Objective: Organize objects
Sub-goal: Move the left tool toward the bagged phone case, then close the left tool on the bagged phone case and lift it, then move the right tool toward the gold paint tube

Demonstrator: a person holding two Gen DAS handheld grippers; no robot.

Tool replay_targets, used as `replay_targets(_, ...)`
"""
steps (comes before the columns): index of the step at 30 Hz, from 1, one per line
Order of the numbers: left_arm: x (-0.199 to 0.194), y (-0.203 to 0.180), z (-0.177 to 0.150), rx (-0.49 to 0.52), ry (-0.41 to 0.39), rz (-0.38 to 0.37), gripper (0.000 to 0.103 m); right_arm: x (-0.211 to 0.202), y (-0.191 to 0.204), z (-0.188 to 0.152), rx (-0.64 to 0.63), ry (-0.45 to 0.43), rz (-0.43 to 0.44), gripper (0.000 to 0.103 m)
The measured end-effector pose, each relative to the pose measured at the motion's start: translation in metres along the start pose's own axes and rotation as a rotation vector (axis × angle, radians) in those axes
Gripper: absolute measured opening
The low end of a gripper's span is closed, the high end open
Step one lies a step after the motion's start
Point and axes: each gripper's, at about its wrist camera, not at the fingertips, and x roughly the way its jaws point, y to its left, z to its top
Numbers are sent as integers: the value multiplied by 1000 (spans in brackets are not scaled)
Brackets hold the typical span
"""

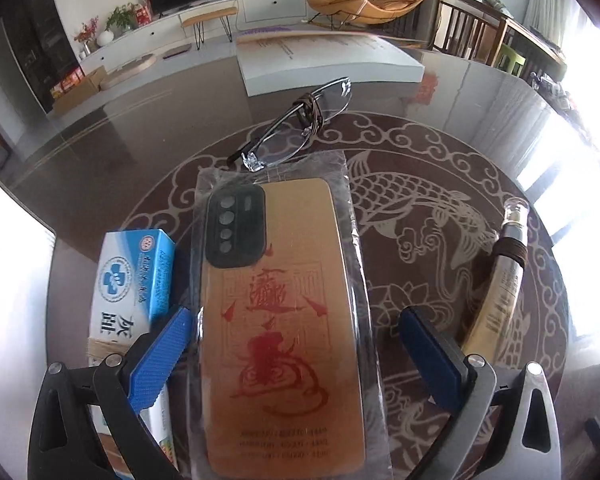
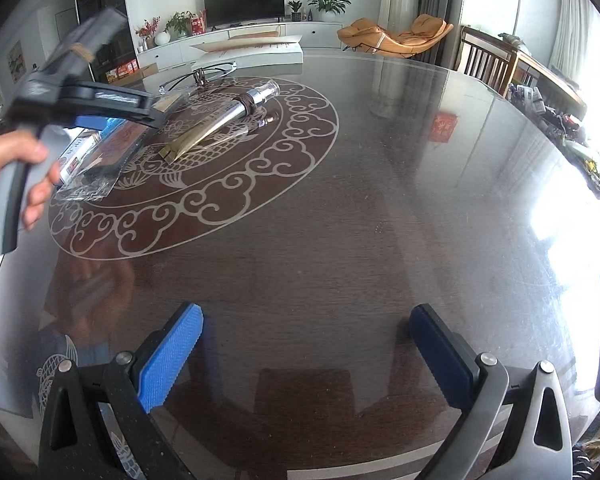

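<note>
A gold phone case with red print, sealed in a clear plastic bag, lies on the dark glass table between the open fingers of my left gripper; the pads stand apart from it. A blue and white medicine box lies to its left. Folded glasses lie beyond it. A gold tube with a silver neck lies to the right. In the right wrist view my right gripper is open and empty over bare table, and the left gripper hovers over the bagged case, next to the tube.
A white flat box sits at the far side of the table. The table has a carp and cloud pattern under glass. Wooden chairs stand at the far right edge. A TV cabinet and an orange lounger are behind.
</note>
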Motion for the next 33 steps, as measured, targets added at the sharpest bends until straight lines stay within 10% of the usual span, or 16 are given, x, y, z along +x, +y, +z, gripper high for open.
replay_targets(7,4,-1,6,-10,-33,-18,103,0,1,0,-1,1,1,103)
replay_targets(9,-5,-3,-3,-1,-81,-18,78,0,1,0,-2,1,0,103)
replay_targets(12,-17,-6,-21,-17,-94,-15,75,0,1,0,-2,1,1,103)
replay_targets(25,-85,-9,-159,1,-106,-19,80,0,1,-1,-2,1,1,103)
replay_targets(29,-89,-2,-182,7,-97,-24,103,0,1,-1,-2,1,1,103)
replay_targets(33,-91,-3,-188,15,-111,-32,103,0,1,-1,-2,1,1,103)
